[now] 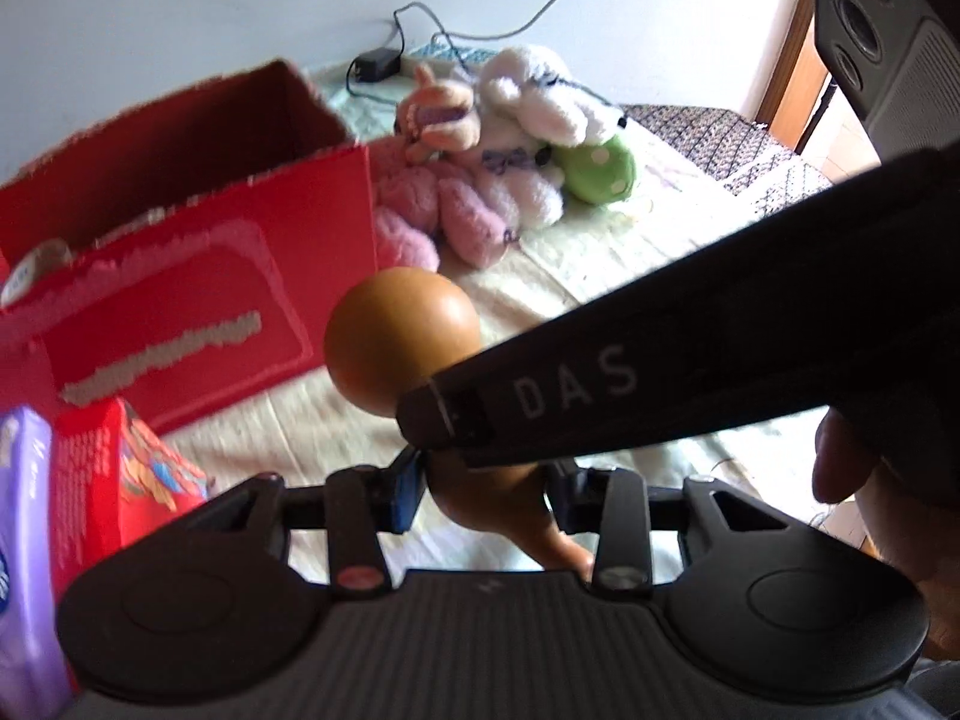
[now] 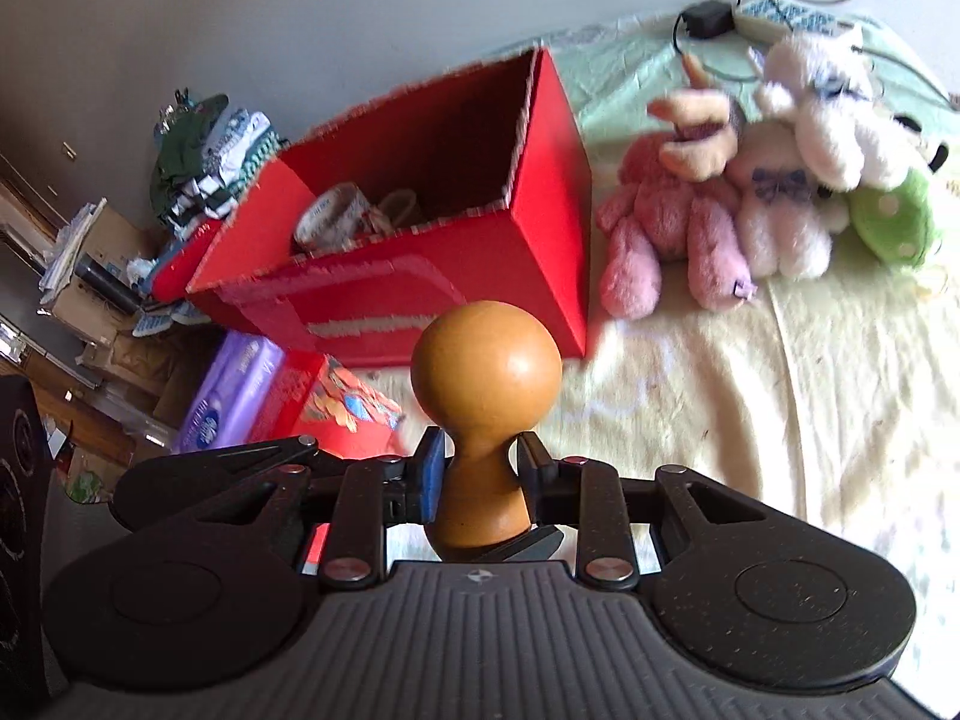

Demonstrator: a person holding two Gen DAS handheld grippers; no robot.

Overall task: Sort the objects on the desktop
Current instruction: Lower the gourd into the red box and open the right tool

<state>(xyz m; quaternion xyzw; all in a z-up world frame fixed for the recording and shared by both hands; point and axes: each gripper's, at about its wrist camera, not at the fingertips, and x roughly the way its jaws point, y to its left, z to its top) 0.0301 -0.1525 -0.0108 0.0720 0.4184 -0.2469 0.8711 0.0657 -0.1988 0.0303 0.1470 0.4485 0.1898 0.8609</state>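
Observation:
An orange-brown gourd with a round head (image 2: 487,360) and a narrow neck is clamped at the neck in my right gripper (image 2: 480,468), which is shut on it. The left wrist view shows the same gourd (image 1: 402,342): my left gripper (image 1: 480,489) has its pads (image 1: 408,495) close on either side of the gourd's lower part, and the right gripper's black body (image 1: 690,372) crosses in front. A red open-top box (image 2: 420,252) stands behind the gourd, with a cup inside (image 2: 333,219). It also shows in the left wrist view (image 1: 198,276).
Several plush toys (image 2: 750,192) lie right of the box on a pale yellow cloth (image 2: 750,390). A purple tissue pack (image 2: 234,390) and a small red carton (image 2: 324,408) lie front left. A charger with cable (image 2: 708,18) lies at the back. Clutter sits beyond the left edge.

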